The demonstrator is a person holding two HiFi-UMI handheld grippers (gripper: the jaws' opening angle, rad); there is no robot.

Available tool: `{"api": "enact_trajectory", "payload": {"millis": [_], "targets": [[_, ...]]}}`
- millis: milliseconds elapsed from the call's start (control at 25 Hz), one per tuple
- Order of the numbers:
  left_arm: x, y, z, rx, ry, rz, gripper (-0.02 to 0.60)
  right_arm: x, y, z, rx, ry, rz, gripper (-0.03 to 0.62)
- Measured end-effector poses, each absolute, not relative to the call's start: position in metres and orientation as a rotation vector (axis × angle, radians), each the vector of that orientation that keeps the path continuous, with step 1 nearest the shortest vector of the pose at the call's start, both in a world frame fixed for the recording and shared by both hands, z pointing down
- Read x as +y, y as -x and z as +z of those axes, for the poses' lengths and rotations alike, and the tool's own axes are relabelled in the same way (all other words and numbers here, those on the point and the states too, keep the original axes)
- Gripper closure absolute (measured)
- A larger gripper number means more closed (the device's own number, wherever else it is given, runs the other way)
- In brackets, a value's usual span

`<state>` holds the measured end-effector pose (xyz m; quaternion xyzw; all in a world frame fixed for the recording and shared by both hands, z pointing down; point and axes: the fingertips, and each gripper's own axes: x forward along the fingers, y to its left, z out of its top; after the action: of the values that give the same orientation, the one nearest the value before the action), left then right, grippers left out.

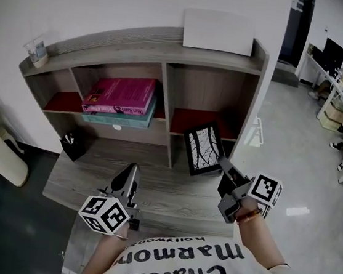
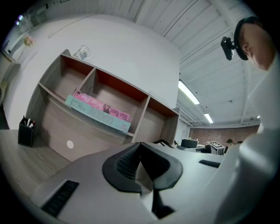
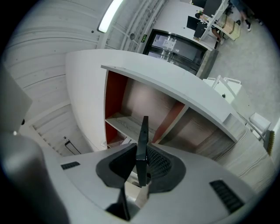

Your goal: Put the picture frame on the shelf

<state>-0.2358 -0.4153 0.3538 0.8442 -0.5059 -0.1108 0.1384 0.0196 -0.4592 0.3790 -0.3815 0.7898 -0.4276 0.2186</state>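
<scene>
1. Shelf [image 1: 151, 47], right compartment [image 1: 209, 94], upper middle of frame: open room inside.
2. Middle compartment [image 1: 123, 71]: stacked books [image 1: 121, 99] fill it.
3. Pen holder [image 1: 71, 146] stands on tabletop [image 1: 91, 182], left.
4. Held picture frame [image 1: 204, 148] fronts the divider [image 1: 167, 120], centre right.

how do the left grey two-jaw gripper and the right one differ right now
The right gripper clamps the edge of the black picture frame; the left gripper has its jaws together on nothing. The right gripper is close to the right compartment of the grey wooden shelf; the left gripper hangs farther back over the desk. Both point toward the shelf.
</scene>
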Motion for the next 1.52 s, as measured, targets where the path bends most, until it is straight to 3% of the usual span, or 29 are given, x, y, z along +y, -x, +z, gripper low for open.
{"api": "enact_trajectory", "payload": {"millis": [1520], "targets": [[-0.403, 0.298, 0.376, -1.57, -2.339, -0.344, 0.565, -0.542, 0.035, 0.396, 1.973, 1.088, -1.307, 0.514]]}}
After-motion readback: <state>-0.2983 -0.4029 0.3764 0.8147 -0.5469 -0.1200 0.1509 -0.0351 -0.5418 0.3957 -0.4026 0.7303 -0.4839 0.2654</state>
